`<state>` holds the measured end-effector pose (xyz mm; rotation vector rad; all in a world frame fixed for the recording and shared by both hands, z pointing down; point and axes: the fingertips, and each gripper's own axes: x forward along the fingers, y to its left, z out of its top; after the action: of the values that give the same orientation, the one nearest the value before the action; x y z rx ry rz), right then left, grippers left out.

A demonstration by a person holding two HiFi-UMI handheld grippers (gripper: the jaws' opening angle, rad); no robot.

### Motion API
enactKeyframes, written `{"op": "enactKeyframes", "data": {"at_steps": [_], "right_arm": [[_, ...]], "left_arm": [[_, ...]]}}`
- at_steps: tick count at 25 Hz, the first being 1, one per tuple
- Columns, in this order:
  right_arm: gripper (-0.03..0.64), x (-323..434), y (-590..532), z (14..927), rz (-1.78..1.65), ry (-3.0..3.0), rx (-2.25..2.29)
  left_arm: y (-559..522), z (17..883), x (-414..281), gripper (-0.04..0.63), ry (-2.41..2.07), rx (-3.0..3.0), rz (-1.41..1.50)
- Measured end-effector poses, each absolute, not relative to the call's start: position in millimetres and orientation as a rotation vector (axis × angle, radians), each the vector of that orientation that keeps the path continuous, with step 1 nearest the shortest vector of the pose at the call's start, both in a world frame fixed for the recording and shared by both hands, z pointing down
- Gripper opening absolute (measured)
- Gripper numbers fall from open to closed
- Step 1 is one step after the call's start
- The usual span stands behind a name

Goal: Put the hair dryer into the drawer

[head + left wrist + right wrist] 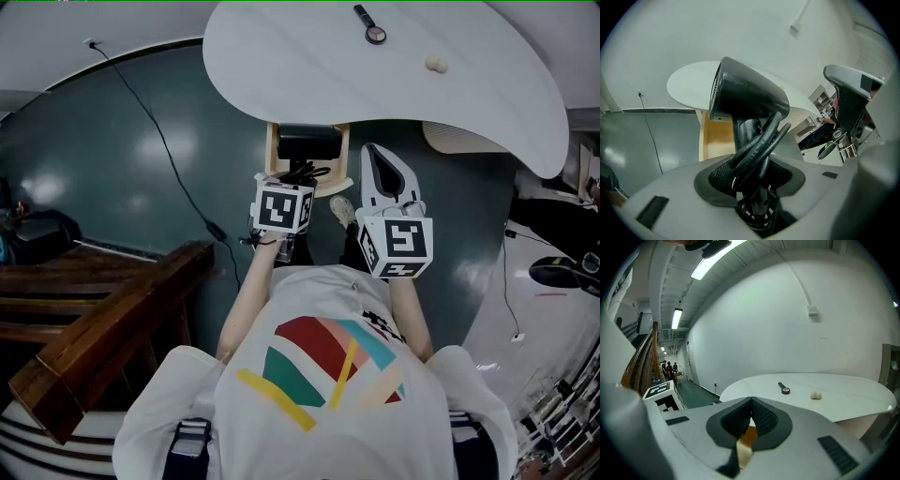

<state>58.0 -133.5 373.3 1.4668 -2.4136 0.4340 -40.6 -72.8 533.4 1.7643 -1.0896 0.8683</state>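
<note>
White tabletop [309, 66], oval, lies ahead of and beyond both of my claws. Teal floor [122, 159] spreads below and to the left of my left claw.

A pale wood drawer [271, 150] stands pulled open under the tabletop's near edge, directly ahead of my left claw [757, 176].

The black hair dryer [745, 93] is in my left claw. The jaws are clamped on its handle, with the black cord [757, 145] looped against the handle between the pads. The dryer's body stands up past the claw tips and, from the head view, sits over the open drawer. I cannot tell whether it touches the drawer.

My right claw [750, 416] sits just right of the left one. Its jaws are together with nothing between them.

Ahead of the right claw, a small dark round-headed tool [783, 388] and a small cream lump [815, 394] lie apart on the tabletop.
</note>
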Motion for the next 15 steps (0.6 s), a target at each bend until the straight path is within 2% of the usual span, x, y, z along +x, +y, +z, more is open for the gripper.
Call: {"op": "enactKeyframes", "data": {"at_steps": [15], "right_arm": [[0.009, 59.8, -139.1, 397.8, 0.508, -2.355, 1.465]], "left_arm": [[-59.0, 575.6, -45.6, 0.195, -0.986, 1.635, 0.968]]}}
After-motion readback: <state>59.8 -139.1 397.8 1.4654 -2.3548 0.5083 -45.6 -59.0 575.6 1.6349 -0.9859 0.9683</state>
